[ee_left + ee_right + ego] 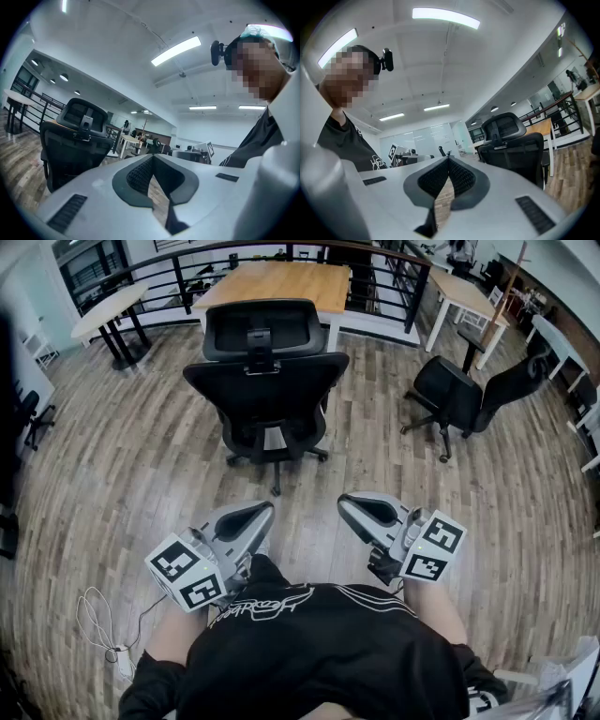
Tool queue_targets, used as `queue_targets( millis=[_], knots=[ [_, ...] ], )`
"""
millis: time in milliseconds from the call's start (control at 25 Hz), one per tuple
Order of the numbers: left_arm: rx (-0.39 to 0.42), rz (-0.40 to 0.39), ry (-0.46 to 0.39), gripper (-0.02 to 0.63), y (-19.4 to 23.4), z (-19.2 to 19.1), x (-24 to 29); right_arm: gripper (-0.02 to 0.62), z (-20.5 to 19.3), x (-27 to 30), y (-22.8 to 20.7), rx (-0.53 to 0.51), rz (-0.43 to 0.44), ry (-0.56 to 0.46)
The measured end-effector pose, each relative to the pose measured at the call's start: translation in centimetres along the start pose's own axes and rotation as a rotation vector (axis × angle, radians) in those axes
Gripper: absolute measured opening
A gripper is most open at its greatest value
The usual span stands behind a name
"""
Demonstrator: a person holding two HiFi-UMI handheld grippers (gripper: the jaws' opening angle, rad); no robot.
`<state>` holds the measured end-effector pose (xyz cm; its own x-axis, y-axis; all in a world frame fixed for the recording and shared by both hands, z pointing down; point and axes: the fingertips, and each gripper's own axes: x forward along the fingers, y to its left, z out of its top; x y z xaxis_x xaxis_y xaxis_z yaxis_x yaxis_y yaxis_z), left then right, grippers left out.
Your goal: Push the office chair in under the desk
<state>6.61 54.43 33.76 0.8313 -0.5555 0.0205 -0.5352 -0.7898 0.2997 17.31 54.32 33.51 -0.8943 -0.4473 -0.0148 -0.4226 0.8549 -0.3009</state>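
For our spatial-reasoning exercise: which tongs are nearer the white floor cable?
Left. The left tongs are beside the cable; the right tongs are farther off, across the person's body.

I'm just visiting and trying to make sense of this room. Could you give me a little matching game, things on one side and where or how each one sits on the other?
Things:
1. office chair
2. desk
3. black chair on the right
4. white cable

Places or states:
A. lying on the wooden floor at the lower left of the head view
B. light wooden top, just beyond the nearest chair
C. off to the side, away from the middle
D. straight ahead, its back toward the person, not yet pushed in

Pairs: 1-D, 2-B, 3-C, 4-A
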Motion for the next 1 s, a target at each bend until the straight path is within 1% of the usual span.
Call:
queue_targets(
  millis=[200, 400, 520, 640, 720, 800, 880, 1000],
  knots=[
    [0.011, 0.014, -0.003, 0.008, 0.7, -0.1, -0.2, 0.04, -0.2, 0.3, -0.5, -0.013, -0.028, 0.012],
    [0.027, 0.024, 0.01, 0.008, 2.0, -0.3, -0.4, 0.041, 0.3, 1.0, -0.6, 0.011, -0.011, -0.034],
    [0.046, 0.043, 0.02, 0.009, 3.4, -0.3, -0.5, 0.041, 0.3, 1.8, -1.9, 0.001, -0.042, -0.027],
    [0.074, 0.102, 0.038, 0.009, 6.3, -0.4, -0.5, 0.041, 0.3, 3.2, -4.0, -0.005, -0.062, -0.008],
    [0.119, 0.161, 0.056, 0.011, 9.0, 0.1, -0.8, 0.041, 0.2, 4.7, -5.4, -0.031, -0.085, 0.023],
    [0.157, 0.203, 0.072, 0.011, 11.5, 0.7, -0.7, 0.043, 0.3, 5.9, -7.0, -0.061, -0.125, 0.055],
    [0.18, 0.221, 0.091, 0.017, 13.7, 1.0, -0.3, 0.043, 0.7, 6.6, -8.8, -0.071, -0.163, 0.069],
    [0.21, 0.229, 0.12, 0.052, 17.0, 1.2, 0.6, 0.043, 0.9, 8.4, -12.2, -0.062, -0.195, 0.069]
  ],
)
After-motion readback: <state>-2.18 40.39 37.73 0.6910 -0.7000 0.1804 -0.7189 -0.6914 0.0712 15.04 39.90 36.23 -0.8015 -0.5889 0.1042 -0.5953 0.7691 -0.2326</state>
